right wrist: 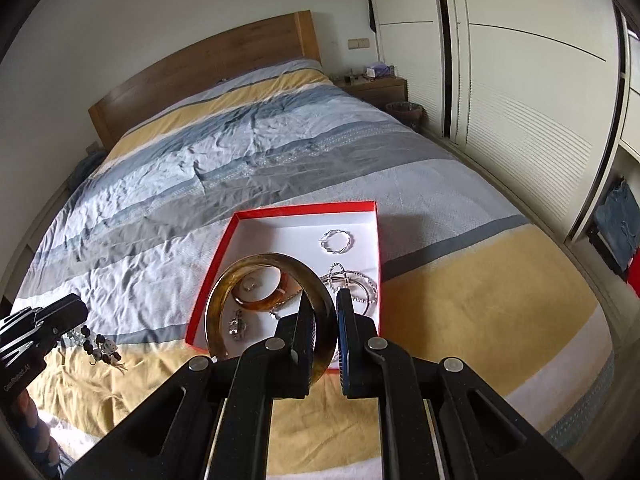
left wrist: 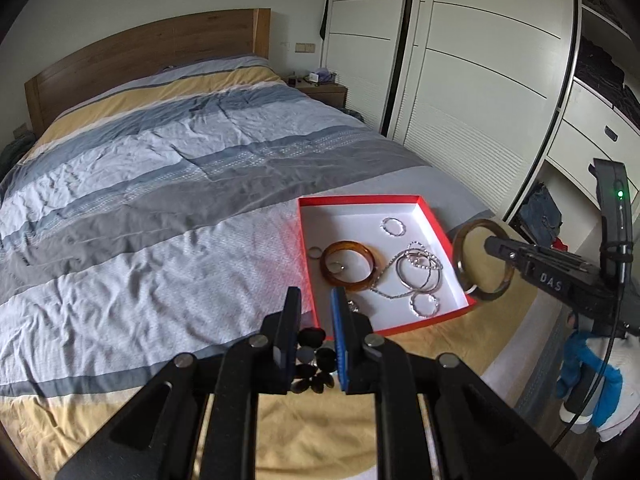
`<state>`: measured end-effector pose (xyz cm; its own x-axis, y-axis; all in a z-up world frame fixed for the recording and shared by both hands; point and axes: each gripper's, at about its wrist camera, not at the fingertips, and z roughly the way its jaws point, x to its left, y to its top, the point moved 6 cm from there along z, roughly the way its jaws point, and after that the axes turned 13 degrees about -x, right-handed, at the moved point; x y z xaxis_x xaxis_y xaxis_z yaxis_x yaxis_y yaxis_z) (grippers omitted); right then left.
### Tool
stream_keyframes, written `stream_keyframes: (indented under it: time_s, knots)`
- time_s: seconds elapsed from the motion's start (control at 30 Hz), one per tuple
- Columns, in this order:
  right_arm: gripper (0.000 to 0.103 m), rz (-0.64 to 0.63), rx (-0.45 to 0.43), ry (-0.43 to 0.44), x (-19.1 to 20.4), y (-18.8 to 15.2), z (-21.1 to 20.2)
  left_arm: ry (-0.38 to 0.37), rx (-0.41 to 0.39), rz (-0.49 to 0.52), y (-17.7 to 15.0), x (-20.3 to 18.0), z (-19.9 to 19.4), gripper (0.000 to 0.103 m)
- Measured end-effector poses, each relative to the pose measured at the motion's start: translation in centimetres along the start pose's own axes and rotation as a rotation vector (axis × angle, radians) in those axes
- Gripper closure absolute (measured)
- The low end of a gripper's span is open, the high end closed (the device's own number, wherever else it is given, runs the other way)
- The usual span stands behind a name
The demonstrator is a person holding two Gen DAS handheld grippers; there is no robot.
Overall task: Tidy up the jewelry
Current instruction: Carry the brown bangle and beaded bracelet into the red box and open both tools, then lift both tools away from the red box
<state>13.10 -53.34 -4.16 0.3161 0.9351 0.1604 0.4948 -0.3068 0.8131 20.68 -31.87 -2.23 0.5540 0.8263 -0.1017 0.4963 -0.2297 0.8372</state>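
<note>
The right gripper [right wrist: 323, 334] pinches a wide brown bangle [right wrist: 270, 308] standing on edge above the near corner of the red box [left wrist: 436, 216]. Inside lie an amber bangle [left wrist: 349, 266], silver bracelets [left wrist: 420, 270] and rings. The left gripper [left wrist: 315, 320] hangs slightly apart over dark beads [left wrist: 314, 360], holding nothing

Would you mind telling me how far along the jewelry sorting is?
Done: an amber bangle and several silver rings lie in the red-rimmed box. In hand: the right claw grips a wide brown bangle above it. Left: dark beads on the bed under the left claw.
</note>
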Motion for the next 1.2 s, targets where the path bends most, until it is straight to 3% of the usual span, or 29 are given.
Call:
stream_keyframes:
  time_s: [0.33, 0.57, 0.9, 1.0, 1.07, 1.2]
  knots:
    - [0.093, -0.082, 0.098, 0.0, -0.5, -3.1, 9.1, -0.031, 0.084, 0.008, -2.3, -2.6, 8.6, 0.089]
    - [0.092, -0.132, 0.142, -0.007, -1.0, -5.8, 10.7, -0.007, 0.135, 0.032, -4.6, -3.1, 11.6, 0.089]
    - [0.092, -0.171, 0.15, -0.008, -0.5, -6.7, 10.8, 0.001, 0.194, -0.035, -6.6, -1.8, 13.3, 0.088]
    - [0.085, -0.184, 0.153, -0.023, -0.3, -6.6, 10.8, -0.019, 0.203, -0.054, -6.6, -1.7, 13.0, 0.088]
    - [0.069, -0.191, 0.143, -0.03, -0.3, -6.3, 10.4, -0.029, 0.207, -0.062, -6.5, -1.6, 12.8, 0.087]
    - [0.062, -0.2, 0.12, -0.045, -0.1, -5.3, 9.1, -0.039, 0.186, -0.068, -5.6, -1.7, 11.6, 0.082]
